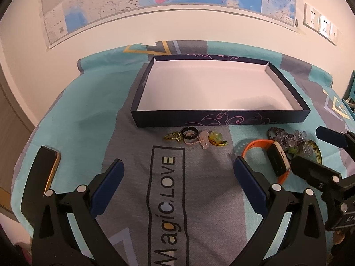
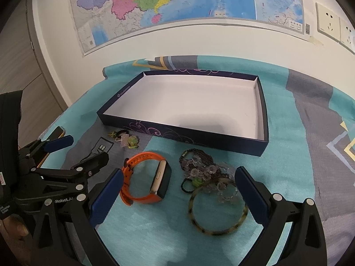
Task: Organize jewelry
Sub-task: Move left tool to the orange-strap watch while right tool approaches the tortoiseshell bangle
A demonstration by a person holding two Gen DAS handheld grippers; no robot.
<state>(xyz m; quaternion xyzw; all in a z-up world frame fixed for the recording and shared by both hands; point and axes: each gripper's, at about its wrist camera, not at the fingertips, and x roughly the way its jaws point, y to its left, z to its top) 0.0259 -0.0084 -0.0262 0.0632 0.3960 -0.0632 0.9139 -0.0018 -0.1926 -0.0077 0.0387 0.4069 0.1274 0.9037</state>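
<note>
Both grippers are hovering with jaws spread wide and holding nothing: the left gripper over the grey panel of the blanket, the right gripper low in its frame, straddling the orange watch and the mottled bangle. The navy box is lying empty at mid-frame, and none of the jewelry has gone into it yet. The beaded necklace is tangling over the bangle's upper edge, while small charms and a black ring are sitting just beside the box's near wall.

The watch looks like the cleanest first pick: closing across its strap rather than its screen should avoid slipping, and it lies apart from the beads.

Readable writing: "Magic.LOVE" on the blanket, "iRobot.AI" on the left gripper's body in the right wrist view.
</note>
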